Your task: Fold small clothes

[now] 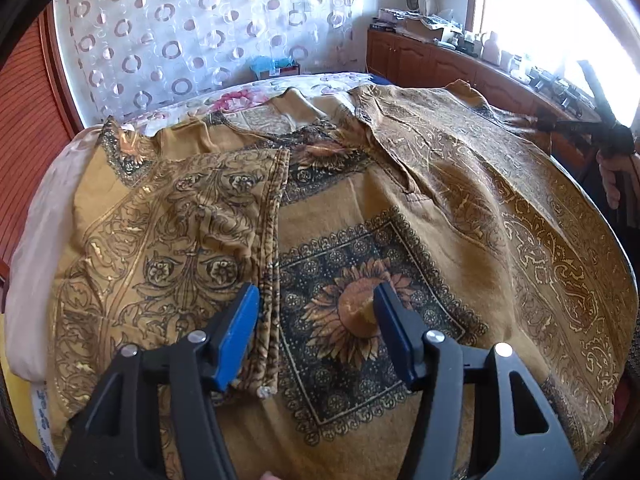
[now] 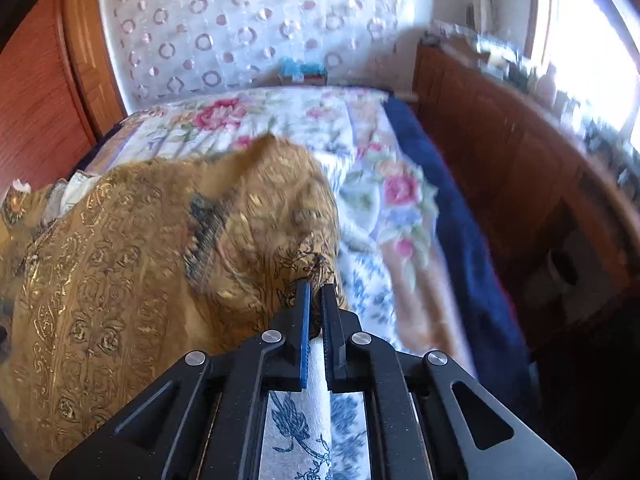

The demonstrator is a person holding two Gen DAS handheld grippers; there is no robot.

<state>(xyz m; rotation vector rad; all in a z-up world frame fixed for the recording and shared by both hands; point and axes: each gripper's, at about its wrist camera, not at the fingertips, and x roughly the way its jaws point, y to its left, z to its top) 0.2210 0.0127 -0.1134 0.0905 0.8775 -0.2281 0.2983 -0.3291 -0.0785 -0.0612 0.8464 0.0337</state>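
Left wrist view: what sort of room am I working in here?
Most likely a bedroom in a home. The mustard printed garment lies spread over a bed with a floral quilt, a sheer circle-patterned curtain hangs behind it, and a wooden cabinet cluttered with household items runs under the bright window.

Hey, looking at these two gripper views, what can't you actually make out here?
- Left wrist view: the garment's near hem, hidden by the open left gripper and the frame edge.
- Left wrist view: items on the cabinet top, too small and washed out by window glare.
- Right wrist view: how much cloth the right gripper pinches, hidden between its fingers; the fabric is blurred.
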